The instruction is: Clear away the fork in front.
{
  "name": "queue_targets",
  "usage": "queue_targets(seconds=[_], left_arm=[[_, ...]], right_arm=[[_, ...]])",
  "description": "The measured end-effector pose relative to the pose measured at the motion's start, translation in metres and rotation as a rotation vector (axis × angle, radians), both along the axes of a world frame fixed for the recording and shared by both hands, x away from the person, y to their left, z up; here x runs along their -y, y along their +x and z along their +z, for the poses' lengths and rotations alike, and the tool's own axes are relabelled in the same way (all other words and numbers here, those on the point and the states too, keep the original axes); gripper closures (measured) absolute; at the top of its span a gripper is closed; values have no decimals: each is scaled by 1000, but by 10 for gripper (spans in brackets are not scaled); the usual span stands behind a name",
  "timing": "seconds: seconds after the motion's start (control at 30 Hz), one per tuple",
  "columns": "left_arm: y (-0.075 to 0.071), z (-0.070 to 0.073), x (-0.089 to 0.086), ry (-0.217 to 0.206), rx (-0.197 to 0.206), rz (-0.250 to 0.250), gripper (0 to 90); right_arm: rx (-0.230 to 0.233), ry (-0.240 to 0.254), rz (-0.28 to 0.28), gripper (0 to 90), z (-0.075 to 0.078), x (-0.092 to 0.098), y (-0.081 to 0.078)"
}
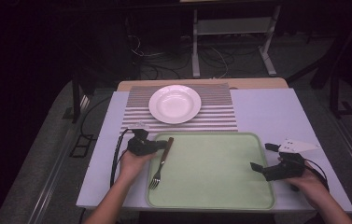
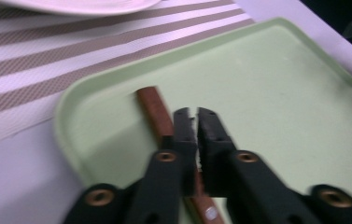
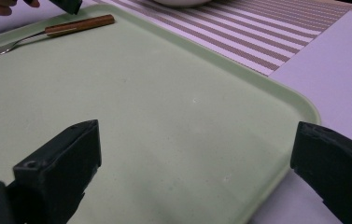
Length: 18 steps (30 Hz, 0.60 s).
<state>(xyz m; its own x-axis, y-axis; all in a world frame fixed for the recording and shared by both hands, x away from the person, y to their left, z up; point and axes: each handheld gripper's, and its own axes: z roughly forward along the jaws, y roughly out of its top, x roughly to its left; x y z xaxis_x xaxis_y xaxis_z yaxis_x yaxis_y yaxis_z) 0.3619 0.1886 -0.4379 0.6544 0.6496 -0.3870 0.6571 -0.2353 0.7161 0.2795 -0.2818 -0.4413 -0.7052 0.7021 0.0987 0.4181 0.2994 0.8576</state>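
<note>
Left gripper pinching a fork handle on a green tray

Nearest, the tray sits on the tabletop; the fork lies along its left side, prongs toward the person, brown handle away. The left gripper's fingers are nearly together, clamped on that handle. The right gripper hovers at the tray's right edge, fingers wide apart, holding nothing. Farther off, a white plate rests on a striped placemat.

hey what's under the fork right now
The fork lies on the green tray, near its left edge, prongs toward the person. The left gripper has its jaws shut on the brown handle, covering the stretch of tray beneath that part.
</note>
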Motion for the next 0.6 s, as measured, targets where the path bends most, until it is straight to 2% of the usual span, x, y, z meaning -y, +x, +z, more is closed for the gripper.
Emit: queue_targets(seconds=[0.17,0.27,0.37,0.6], left_arm=[[-2,1,16,38,35,-66,895],[-4,-4,25,74,31,-96,895],[-4,-9,30,149,33,-106,893],[-3,-11,23,157,31,-86,891]], right_arm=[[-2,-8,7,19,0,-3,1],[-3,-15,9,19,0,-5,0],[-4,-21,8,19,0,-5,0],[-6,-21,6,19,-1,-4,0]])
